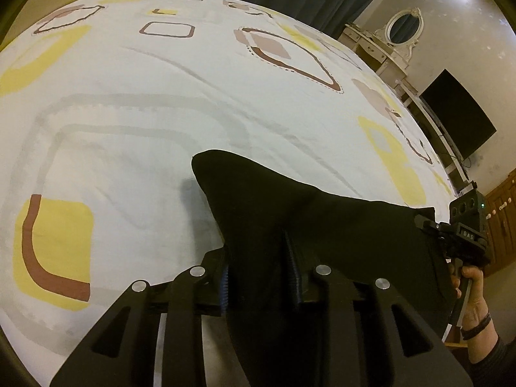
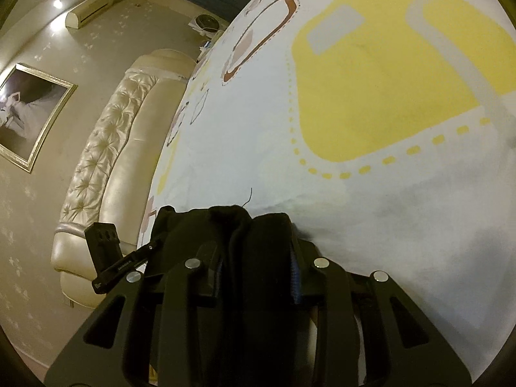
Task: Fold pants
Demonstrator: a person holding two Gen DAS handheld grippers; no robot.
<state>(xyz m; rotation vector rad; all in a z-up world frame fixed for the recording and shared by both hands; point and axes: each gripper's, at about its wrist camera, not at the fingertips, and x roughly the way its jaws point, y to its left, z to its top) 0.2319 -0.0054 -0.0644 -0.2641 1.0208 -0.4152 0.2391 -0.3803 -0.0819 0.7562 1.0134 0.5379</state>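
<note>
The black pants (image 1: 338, 222) hang just above the patterned bed sheet (image 1: 135, 129), stretched between my two grippers. My left gripper (image 1: 258, 254) is shut on a bunch of the cloth, which rises in a peak above its fingers and covers the tips. In the left wrist view the cloth runs right to my right gripper (image 1: 429, 225), held by a hand (image 1: 474, 283). The right wrist view has my right gripper (image 2: 258, 245) shut on a thick fold of the pants (image 2: 232, 225). My left gripper (image 2: 151, 245) grips the same edge at the left.
The bed sheet (image 2: 354, 96) fills most of both views and lies flat. A cream tufted headboard (image 2: 113, 148) borders the bed. A white dressing table with an oval mirror (image 1: 403, 27), a dark screen (image 1: 458, 113) and a wooden cabinet (image 1: 500, 225) stand beyond the bed's edge.
</note>
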